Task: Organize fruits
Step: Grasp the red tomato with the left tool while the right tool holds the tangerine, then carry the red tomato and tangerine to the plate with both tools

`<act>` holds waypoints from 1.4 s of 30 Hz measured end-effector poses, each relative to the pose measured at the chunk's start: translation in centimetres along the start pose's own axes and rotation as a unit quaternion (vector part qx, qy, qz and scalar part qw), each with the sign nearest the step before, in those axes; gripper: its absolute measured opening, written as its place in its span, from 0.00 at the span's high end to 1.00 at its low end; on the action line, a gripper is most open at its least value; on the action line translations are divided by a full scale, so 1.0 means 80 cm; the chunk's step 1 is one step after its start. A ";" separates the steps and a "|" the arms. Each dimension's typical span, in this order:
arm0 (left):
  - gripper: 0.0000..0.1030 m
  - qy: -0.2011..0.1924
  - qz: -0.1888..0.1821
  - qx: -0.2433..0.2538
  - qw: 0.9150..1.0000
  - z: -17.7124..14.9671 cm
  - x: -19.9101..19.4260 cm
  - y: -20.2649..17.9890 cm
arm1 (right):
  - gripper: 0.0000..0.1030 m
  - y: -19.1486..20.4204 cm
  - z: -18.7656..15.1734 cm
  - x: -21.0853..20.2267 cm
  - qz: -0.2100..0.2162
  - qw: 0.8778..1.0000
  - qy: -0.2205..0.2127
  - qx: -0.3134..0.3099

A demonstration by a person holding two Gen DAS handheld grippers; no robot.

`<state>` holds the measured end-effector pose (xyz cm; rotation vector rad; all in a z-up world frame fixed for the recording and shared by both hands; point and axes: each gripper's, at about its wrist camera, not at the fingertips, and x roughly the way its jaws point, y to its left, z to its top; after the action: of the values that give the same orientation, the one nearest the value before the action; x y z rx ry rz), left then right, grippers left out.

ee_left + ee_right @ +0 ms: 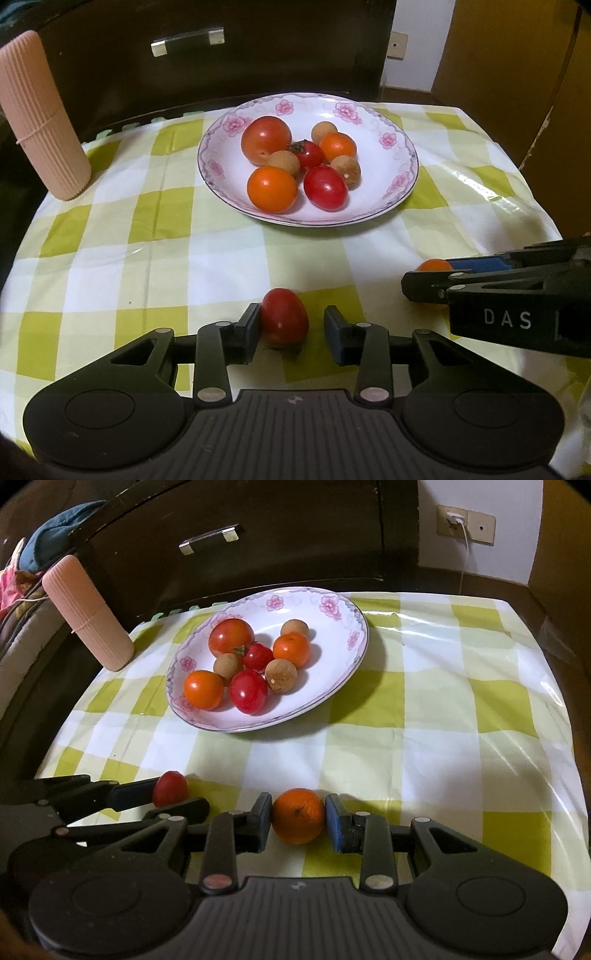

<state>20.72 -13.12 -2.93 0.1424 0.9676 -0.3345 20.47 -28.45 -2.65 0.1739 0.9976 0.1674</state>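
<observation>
Left gripper (pixel 291 328) part open around red tomato (pixel 284 318) on bench (pixel 221 258): left pad touching, right clear. Right gripper (pixel 298 818) fingers clamped on small orange (pixel 298 815). Plate (pixel 391 195) of fruit beyond.

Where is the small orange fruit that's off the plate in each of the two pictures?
Left wrist view: the orange fruit sits at the right edge, mostly hidden behind the right gripper that comes in from the side.
Right wrist view: it is low in the middle, between the right gripper's two fingers.
Shared landmark: the flowered plate of fruit, farther back on the checked cloth in both.
</observation>
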 end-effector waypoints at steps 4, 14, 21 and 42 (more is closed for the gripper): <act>0.56 0.000 -0.001 0.003 1.000 0.000 0.000 0.000 | 0.69 0.000 0.000 -0.001 0.000 1.000 0.000 -0.004; 0.67 0.002 -0.003 0.007 1.000 0.002 -0.003 -0.001 | 0.69 0.002 -0.001 -0.004 -0.002 1.000 -0.003 -0.010; 0.67 -0.006 -0.009 0.010 1.000 0.002 -0.011 -0.003 | 0.69 0.002 0.001 -0.007 0.004 1.000 -0.007 -0.006; 0.67 -0.017 -0.019 -0.002 1.000 0.009 -0.018 -0.002 | 0.69 0.004 0.002 -0.011 0.012 1.000 -0.016 -0.004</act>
<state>20.50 -13.14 -1.32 0.1143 0.9390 -0.3684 20.15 -28.36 -1.79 0.1809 0.9631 0.1892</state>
